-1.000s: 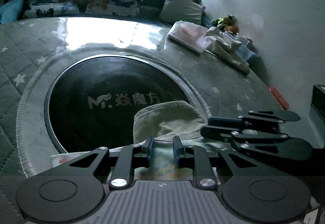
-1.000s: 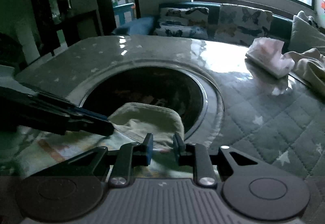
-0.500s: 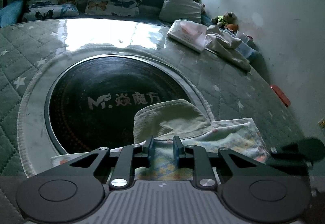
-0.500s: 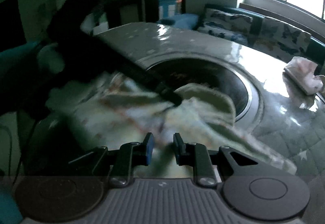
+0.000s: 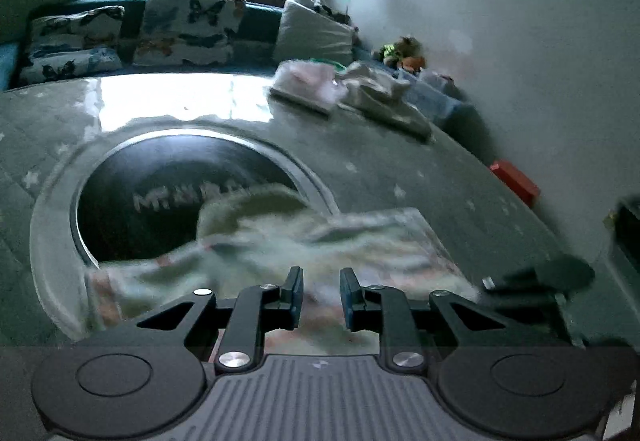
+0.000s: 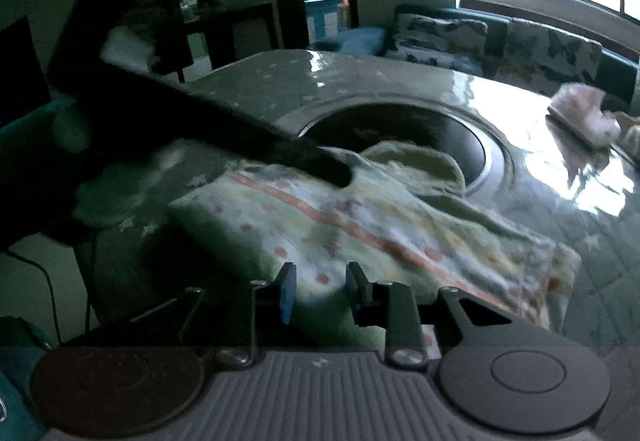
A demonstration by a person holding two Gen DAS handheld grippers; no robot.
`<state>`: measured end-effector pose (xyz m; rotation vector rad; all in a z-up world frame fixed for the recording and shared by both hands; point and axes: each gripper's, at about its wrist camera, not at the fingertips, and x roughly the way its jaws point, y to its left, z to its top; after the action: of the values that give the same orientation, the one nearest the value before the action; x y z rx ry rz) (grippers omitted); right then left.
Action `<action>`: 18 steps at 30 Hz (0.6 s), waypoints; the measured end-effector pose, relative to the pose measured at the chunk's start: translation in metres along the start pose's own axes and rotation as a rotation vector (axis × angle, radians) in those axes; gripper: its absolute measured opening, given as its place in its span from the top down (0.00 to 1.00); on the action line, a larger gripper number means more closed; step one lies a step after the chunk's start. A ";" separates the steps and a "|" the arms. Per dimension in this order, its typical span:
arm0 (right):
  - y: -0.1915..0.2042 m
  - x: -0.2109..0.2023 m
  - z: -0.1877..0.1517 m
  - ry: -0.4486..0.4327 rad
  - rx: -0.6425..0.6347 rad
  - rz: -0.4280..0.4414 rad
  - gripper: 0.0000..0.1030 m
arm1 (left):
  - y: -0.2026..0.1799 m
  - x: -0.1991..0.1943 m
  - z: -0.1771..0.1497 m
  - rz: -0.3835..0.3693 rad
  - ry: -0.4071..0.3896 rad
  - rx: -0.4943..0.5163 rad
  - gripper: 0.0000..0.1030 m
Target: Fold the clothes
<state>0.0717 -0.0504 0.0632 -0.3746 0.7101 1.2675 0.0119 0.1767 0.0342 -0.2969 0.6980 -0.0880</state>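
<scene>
The desk (image 5: 400,161) has a quilted grey-green cover with pale stars under a glossy sheet, and a round black inset (image 5: 180,193) with white lettering set in it. A patterned garment (image 6: 360,225) lies on the near part, its cream collar end over the inset's rim. At the far right lie a pinkish folded bundle (image 5: 308,85) and crumpled pale clothes (image 5: 380,93).

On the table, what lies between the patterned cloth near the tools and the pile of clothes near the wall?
Only bare quilted table cover lies between the patterned cloth and the pile of clothes, as the left wrist view shows.
</scene>
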 end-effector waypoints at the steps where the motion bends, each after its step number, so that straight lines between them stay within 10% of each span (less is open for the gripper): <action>1: -0.002 -0.001 -0.002 0.002 0.008 -0.004 0.74 | -0.004 -0.003 -0.006 -0.003 0.005 0.008 0.79; 18: -0.043 -0.033 -0.040 0.020 0.164 -0.137 0.64 | 0.017 -0.026 -0.047 0.065 0.031 -0.056 0.79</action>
<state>0.0978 -0.1111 0.0509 -0.2966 0.7869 1.0696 -0.0387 0.1860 0.0117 -0.3272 0.7412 -0.0112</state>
